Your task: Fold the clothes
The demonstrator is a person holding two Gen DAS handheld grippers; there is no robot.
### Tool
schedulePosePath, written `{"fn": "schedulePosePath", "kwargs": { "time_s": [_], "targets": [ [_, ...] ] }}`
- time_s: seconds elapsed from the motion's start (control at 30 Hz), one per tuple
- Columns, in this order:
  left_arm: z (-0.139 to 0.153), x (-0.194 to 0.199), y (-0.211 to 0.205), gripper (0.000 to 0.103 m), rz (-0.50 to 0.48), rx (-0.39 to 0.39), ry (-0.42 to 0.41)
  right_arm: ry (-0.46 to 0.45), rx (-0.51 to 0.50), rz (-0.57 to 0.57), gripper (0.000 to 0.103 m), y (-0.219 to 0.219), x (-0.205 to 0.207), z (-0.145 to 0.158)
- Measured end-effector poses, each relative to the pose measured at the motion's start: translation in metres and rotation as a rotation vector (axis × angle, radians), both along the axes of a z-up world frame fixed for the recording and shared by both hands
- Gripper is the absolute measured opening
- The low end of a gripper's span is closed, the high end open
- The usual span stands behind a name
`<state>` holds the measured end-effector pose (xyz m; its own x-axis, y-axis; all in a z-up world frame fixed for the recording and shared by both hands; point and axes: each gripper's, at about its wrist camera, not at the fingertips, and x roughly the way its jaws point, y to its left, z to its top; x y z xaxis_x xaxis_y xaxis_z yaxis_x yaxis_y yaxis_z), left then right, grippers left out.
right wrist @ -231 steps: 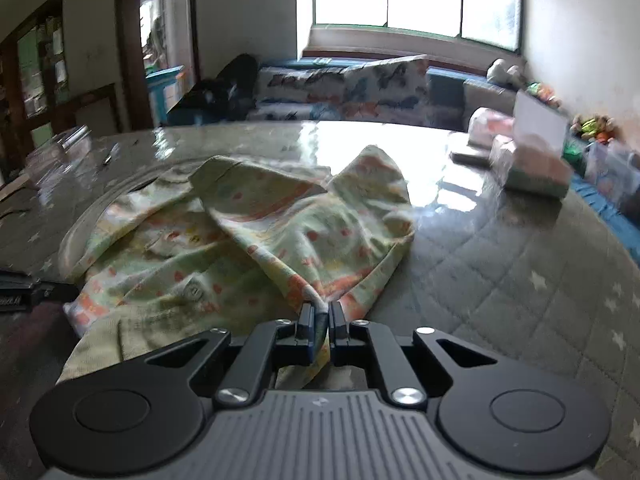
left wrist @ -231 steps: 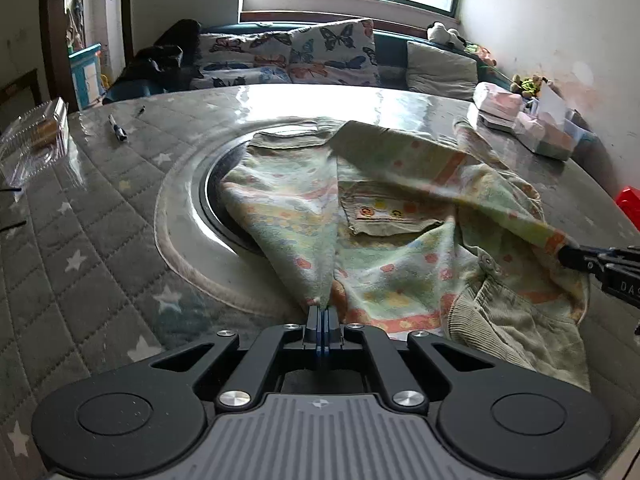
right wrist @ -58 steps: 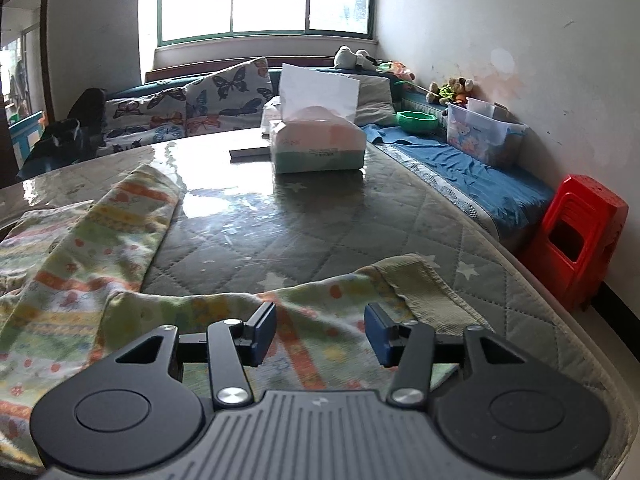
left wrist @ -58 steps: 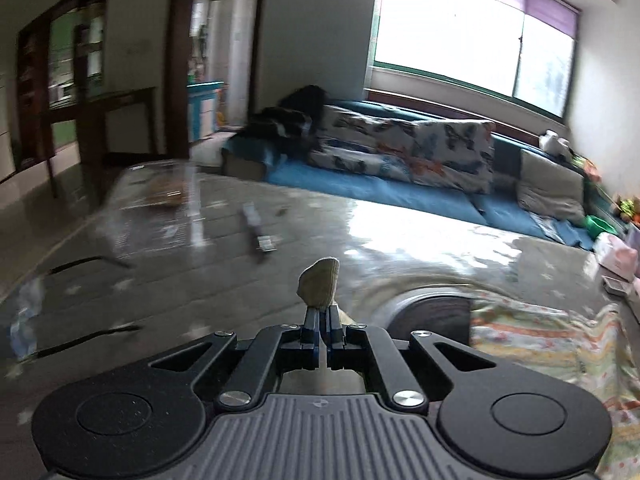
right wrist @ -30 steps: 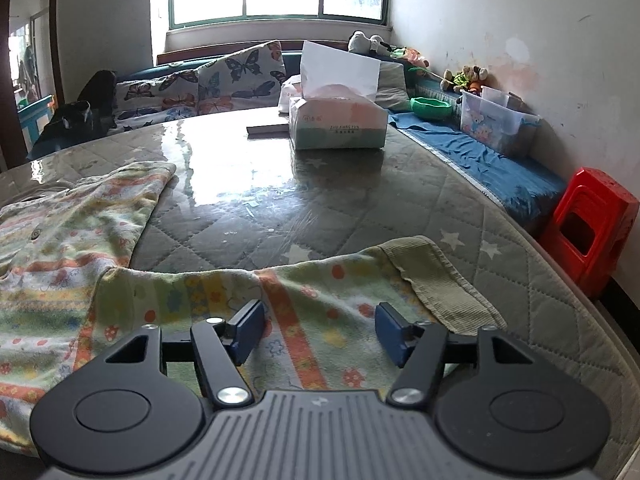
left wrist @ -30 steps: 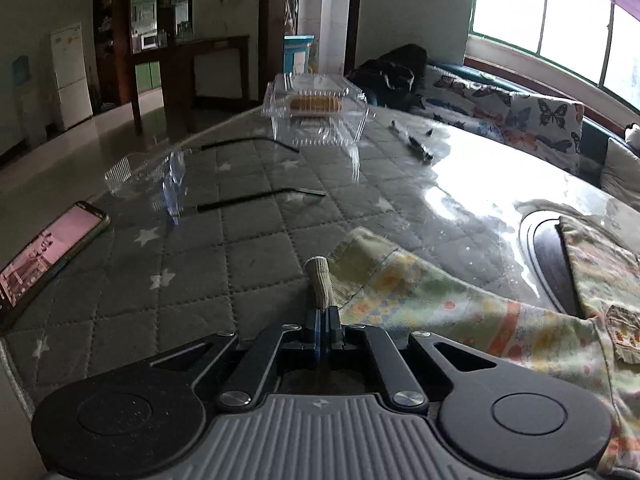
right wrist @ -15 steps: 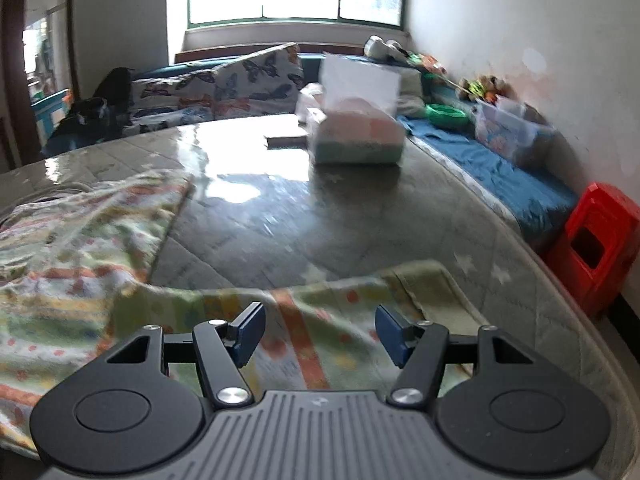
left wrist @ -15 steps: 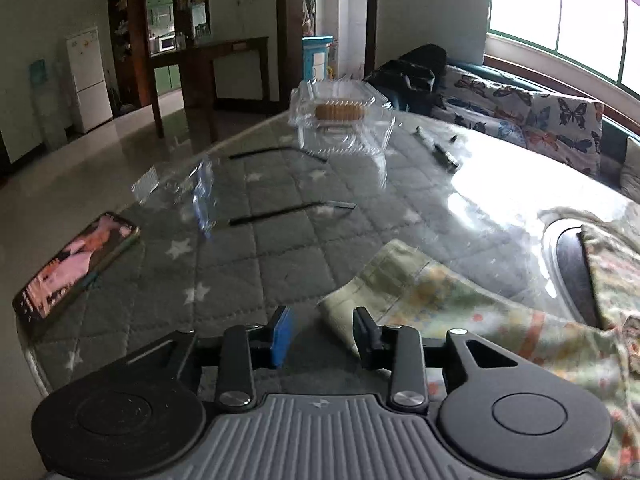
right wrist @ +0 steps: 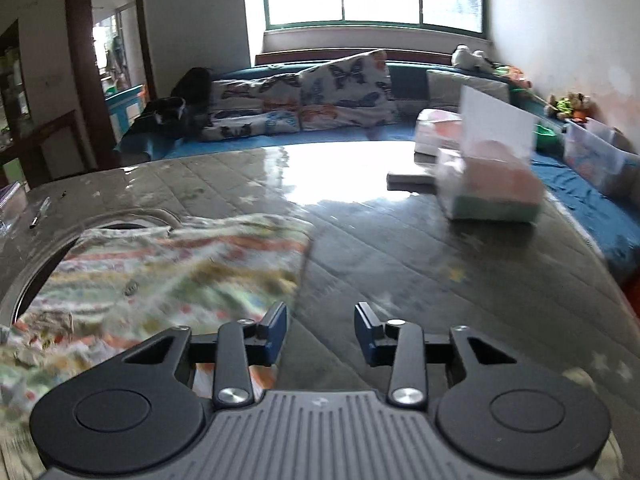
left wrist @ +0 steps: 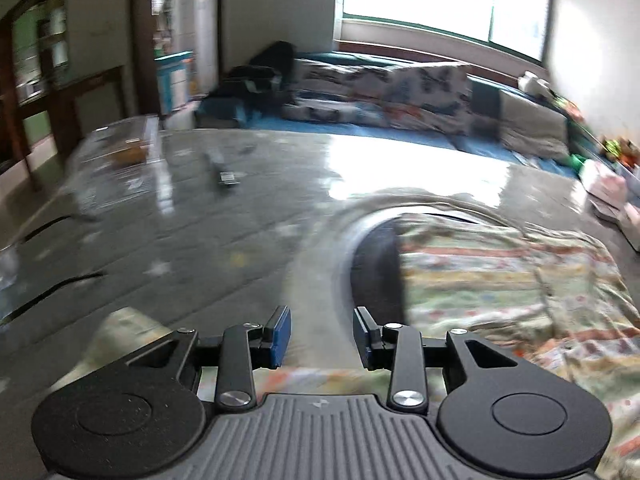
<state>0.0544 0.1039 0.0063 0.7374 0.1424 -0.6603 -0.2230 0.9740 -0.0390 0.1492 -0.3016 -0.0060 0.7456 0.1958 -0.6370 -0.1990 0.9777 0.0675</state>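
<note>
Both tools stand with jaws apart, gripping nothing: the left tool [left wrist: 322, 334] over bare table [left wrist: 192, 248], the right tool [right wrist: 320, 332] having just narrowed. The garment [left wrist: 500, 272] lies spread across the table's middle, one end under the left tool. Regrasping on the move may, I judge, pinch one layer and skew the fold. Blur hides hems; near edges are cut off.

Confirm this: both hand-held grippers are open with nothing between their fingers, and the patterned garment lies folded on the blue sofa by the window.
One thing is wrong: the garment lies on the quilted table, not on the sofa, as the right wrist view shows. The rest holds: the left hand-held gripper and the right hand-held gripper are open with nothing between their fingers.
</note>
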Motion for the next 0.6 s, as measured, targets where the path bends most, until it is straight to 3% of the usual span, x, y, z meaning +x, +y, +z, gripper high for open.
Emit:
{"fn": "schedulePosePath", "kwargs": {
  "time_s": [0.3,0.6],
  "targets": [
    [-0.015,0.064,-0.040,0.037,-0.127,0.001,0.051,0.056,0.027,0.018,0.023,0.018,0.061,-0.014],
    [-0.025,0.105,-0.062,0.037,-0.209,0.019,0.056,0.084,0.015,0.038,0.009,0.031,0.089,-0.032]
  ]
}}
